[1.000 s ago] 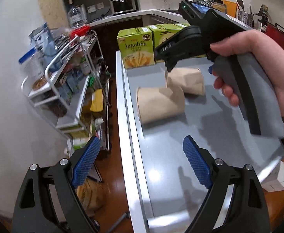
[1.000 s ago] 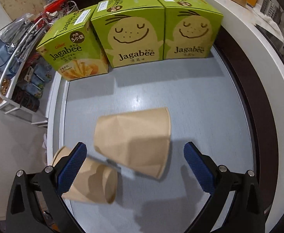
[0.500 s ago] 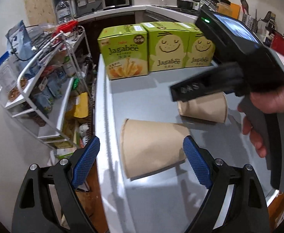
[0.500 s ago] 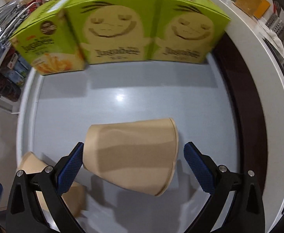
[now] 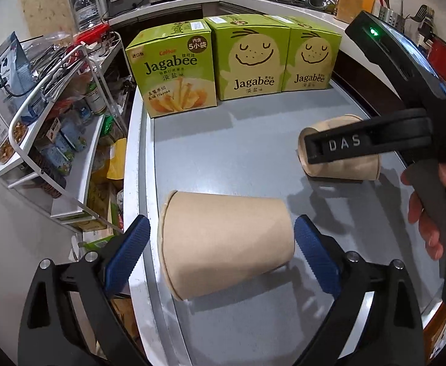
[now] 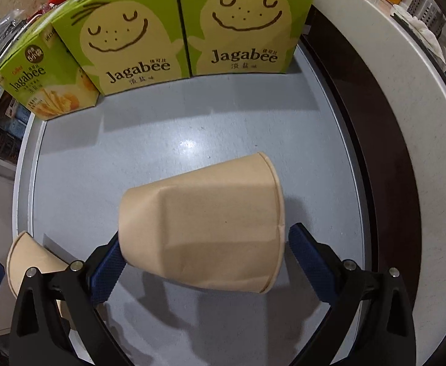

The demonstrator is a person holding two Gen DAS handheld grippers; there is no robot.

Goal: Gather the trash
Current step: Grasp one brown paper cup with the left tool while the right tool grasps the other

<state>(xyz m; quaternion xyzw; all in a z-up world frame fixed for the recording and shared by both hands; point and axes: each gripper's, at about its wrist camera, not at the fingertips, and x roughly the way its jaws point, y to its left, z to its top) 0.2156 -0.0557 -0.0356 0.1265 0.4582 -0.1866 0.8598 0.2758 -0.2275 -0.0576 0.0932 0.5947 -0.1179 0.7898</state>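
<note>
Two tan paper cups lie on their sides on the grey table (image 5: pixel 238 140). The near cup (image 5: pixel 226 244) lies at the table's left edge, between the blue pads of my left gripper (image 5: pixel 219 244). Its jaws are opening and neither pad touches the cup. The far cup (image 6: pixel 204 225), slightly dented, lies between the pads of my right gripper (image 6: pixel 206 244). Its right pad stands clear of the rim, and the cup's base partly hides the left pad. In the left wrist view one of the right gripper's fingers (image 5: pixel 339 148) crosses that far cup (image 5: pixel 342 167), with a hand on the grip.
Three green Jagabee boxes (image 5: pixel 247 58) stand in a row along the table's far edge. A white wire rack (image 5: pixel 39 106) packed with groceries stands left of the table. A white counter (image 6: pixel 406 122) curves along the right, across a dark gap.
My left gripper swung from beside the table's left edge to straddle the near cup, and its jaws widened. My right gripper came down closer over the far cup.
</note>
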